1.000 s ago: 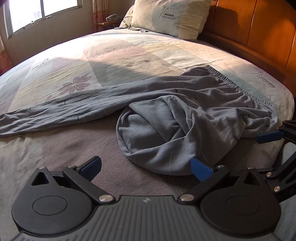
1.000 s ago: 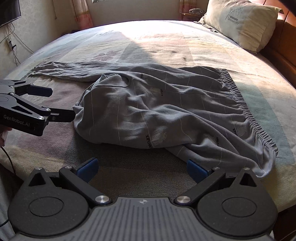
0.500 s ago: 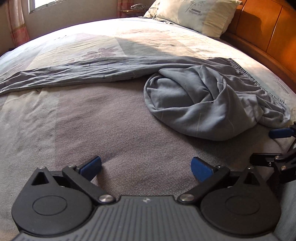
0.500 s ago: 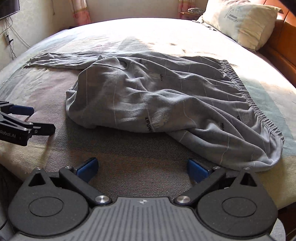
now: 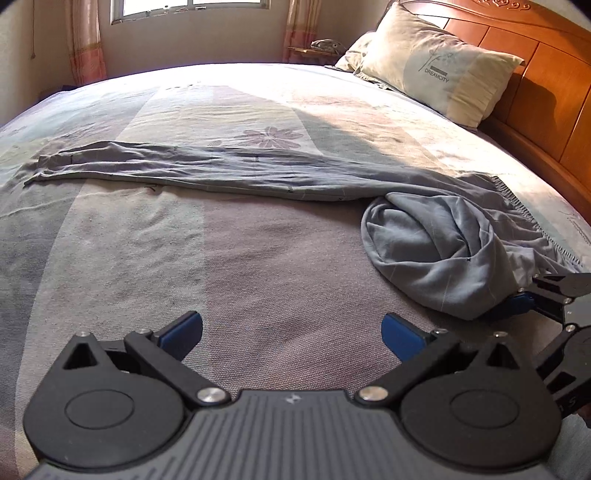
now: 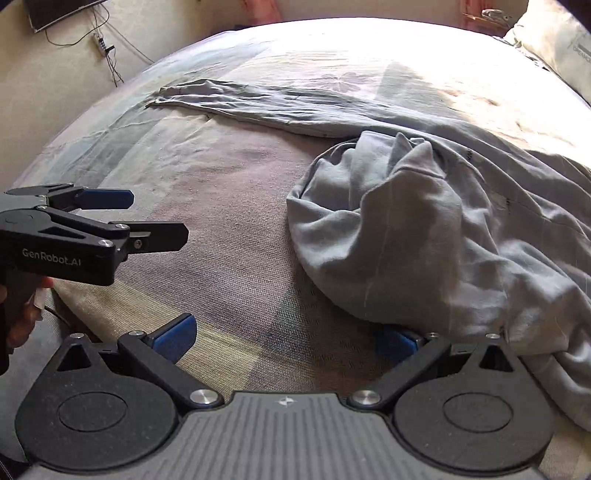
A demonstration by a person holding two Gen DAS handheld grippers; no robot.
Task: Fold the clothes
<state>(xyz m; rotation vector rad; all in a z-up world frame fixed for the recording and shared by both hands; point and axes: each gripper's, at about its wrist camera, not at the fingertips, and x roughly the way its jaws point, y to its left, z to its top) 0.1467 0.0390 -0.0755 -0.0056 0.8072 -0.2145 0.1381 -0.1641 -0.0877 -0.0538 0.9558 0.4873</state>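
Grey trousers (image 5: 436, 243) are lying on the bed (image 5: 258, 258), one leg stretched flat toward the far left, the other bunched in a heap near the waistband on the right. Since a second ago, the left gripper (image 5: 291, 330) has been swung left and backed off the heap; it is spread wide and empty over bare cover. The right gripper (image 6: 284, 334) has been pushed in, jaws apart, its right finger now tucked under the heap's near edge, nothing clamped. A pickup of the bunched leg is judged likely. The flowered cover is seen slightly wrinkled; a pillow (image 5: 439, 62), wooden headboard (image 5: 546, 85) and curtained window (image 5: 192, 5) are behind.
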